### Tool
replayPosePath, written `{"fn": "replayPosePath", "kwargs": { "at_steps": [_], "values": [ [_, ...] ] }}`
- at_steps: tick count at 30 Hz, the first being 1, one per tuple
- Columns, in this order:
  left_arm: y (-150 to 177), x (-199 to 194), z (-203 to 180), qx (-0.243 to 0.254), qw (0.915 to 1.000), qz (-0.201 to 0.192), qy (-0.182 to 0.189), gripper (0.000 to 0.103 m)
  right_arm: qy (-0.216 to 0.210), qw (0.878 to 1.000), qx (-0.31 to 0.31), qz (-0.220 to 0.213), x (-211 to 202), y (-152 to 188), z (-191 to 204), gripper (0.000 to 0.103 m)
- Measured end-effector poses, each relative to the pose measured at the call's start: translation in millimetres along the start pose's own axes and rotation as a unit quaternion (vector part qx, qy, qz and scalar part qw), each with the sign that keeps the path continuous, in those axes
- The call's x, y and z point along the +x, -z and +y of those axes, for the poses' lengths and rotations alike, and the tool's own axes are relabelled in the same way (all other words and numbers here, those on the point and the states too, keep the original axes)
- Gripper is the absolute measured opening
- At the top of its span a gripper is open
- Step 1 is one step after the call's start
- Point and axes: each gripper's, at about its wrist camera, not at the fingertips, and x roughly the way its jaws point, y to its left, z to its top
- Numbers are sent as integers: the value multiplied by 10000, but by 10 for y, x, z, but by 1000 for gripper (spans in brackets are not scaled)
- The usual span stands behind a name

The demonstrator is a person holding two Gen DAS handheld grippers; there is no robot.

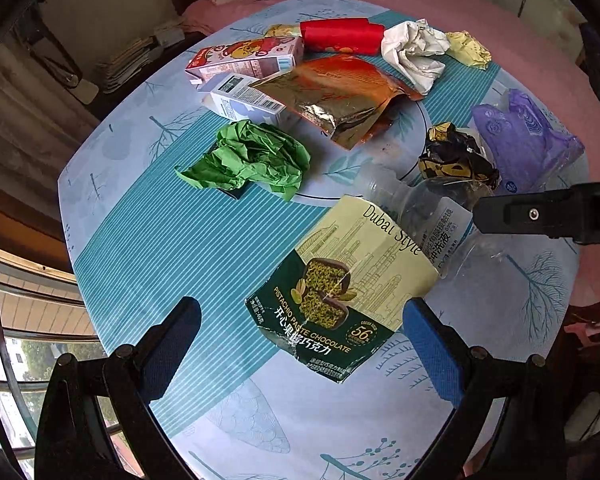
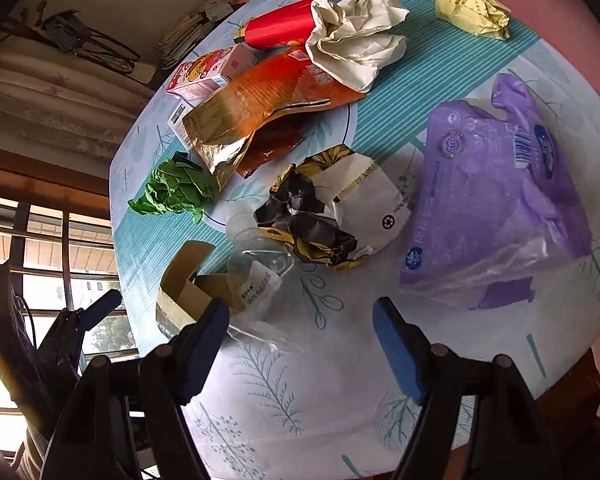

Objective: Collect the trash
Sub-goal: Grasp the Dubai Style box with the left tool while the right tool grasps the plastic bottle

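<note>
Trash is spread over a round table [image 1: 160, 240]. My left gripper [image 1: 300, 316] is open above a flattened pistachio chocolate box [image 1: 340, 280]; its blue pads stand either side of the box without touching it. A clear plastic bottle [image 1: 432, 216] lies just behind the box. My right gripper [image 2: 302, 312] is open too, low over the table, with that bottle [image 2: 260, 272] close to its left pad. Ahead of it are a crumpled black-and-gold wrapper [image 2: 324, 216] and a purple tissue pack [image 2: 496, 200]. One right finger [image 1: 540, 216] juts in from the right.
Further back lie green crumpled paper [image 1: 252, 156], a gold and orange foil pouch [image 1: 340, 96], two small cartons [image 1: 244, 60], a red packet [image 1: 340, 36], white crumpled paper [image 1: 416, 52] and a yellow wad [image 1: 468, 48]. A pink bed lies beyond, a window to the left.
</note>
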Motion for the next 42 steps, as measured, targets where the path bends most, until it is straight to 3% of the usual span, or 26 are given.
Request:
{"fn": "replayPosePath", "kwargs": {
  "at_steps": [3,8,11,13,16,20,34,42],
  "values": [
    [-71,88,-30,168,9996,83,187,100,-85,9999,85,56,122,-69,35,70],
    [-139,256,-86,301,9982,287,443,100,-274,9990,200,288,324,-88,50,39],
    [-178,380,-123,371,9973,443,462,100,-320,9987,225,335,364,-31,42,34],
    [-192,419,-131,332,9969,492,517,98,-336,9987,214,327,351,11,31,33],
    [-193,442,-135,238,9946,578,832,79,-394,9987,218,255,283,62,8,31],
    [-161,393,-114,91,9954,525,794,73,-450,9988,148,144,136,131,-5,31],
    [222,-387,76,-1158,9883,-169,975,64,-508,9979,-399,1,-406,359,73,31],
    [553,-718,-315,-1649,9816,-402,870,64,-612,9944,-848,141,-611,496,-96,31]
  ]
}}
